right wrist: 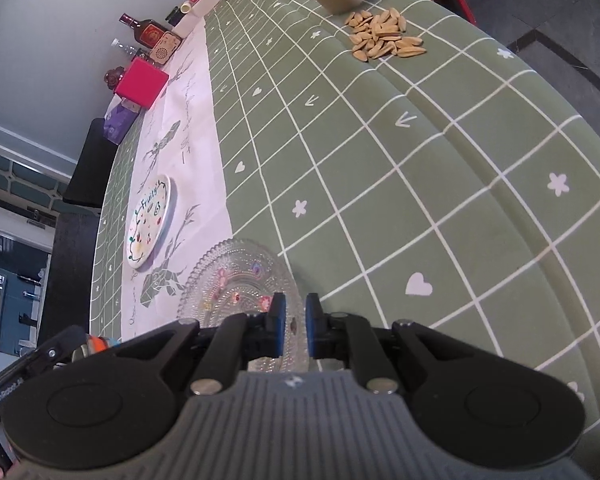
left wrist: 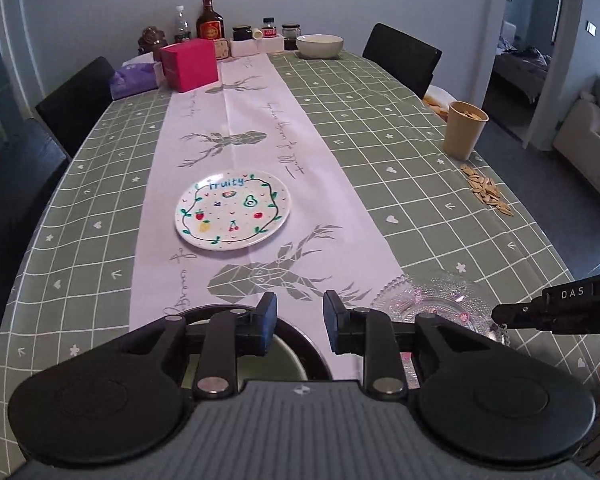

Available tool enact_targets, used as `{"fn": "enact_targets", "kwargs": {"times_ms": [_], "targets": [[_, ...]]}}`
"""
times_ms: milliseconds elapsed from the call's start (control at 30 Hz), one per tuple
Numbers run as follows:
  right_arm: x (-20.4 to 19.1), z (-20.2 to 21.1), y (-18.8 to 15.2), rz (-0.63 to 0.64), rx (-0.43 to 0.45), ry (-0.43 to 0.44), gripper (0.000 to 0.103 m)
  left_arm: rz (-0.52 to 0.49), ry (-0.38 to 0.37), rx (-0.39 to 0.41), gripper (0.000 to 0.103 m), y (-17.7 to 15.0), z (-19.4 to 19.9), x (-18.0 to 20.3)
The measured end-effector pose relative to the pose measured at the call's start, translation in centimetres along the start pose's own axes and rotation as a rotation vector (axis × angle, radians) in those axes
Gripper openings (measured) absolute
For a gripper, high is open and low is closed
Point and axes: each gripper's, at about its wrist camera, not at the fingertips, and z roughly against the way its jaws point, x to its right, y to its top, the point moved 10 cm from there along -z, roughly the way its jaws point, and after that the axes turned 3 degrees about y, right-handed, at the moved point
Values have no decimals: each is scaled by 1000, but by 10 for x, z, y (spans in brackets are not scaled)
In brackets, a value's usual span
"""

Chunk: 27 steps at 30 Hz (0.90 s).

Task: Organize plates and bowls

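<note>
Clear beaded glass plate [right wrist: 236, 280]: on green checked tablecloth [right wrist: 420, 200], near edge clamped in right gripper [right wrist: 295, 316].
Left gripper [left wrist: 300, 316]: parted, empty, above dark round bowl [left wrist: 300, 356].
White round fruit-painted plate [left wrist: 233, 209]: farther along the pale runner [left wrist: 244, 120].

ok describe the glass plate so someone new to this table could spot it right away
Start at the table under its green checked cloth, then find the pale runner down its middle. The glass plate lies at the near end, overlapping the runner's edge. Unlike the white fruit plate, it is clear, beaded glass with small pink flowers.
</note>
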Motion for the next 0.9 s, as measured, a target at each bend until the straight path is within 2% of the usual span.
{"fn": "enact_targets", "kwargs": {"times_ms": [200, 333, 433, 533, 567, 600, 633, 733, 833, 900], "targets": [[-6, 4, -2, 63, 57, -35, 10, -24, 57, 90, 34, 0, 17, -14], [-22, 12, -4, 173, 139, -66, 12, -12, 57, 88, 34, -2, 21, -23], [-34, 11, -6, 285, 182, -133, 12, 1, 58, 96, 34, -1, 22, -28], [-36, 3, -6, 311, 171, -156, 15, -6, 84, 103, 35, -1, 20, -32], [-34, -1, -5, 312, 167, -176, 19, -7, 96, 102, 36, -2, 18, -33], [-33, -5, -4, 309, 162, -199, 31, -6, 104, 99, 36, -2, 17, -34], [-33, -8, -4, 310, 157, -205, 36, -5, 107, 94, 37, -4, 16, -34], [-34, -22, -6, 292, 117, -181, 37, 0, 97, 83, 37, -6, 15, -36], [-32, -28, -7, 278, 87, -169, 38, -5, 101, 93, 45, -7, 15, -38], [-27, -28, -6, 266, 80, -166, 32, -18, 116, 97, 48, -8, 14, -38]]}}
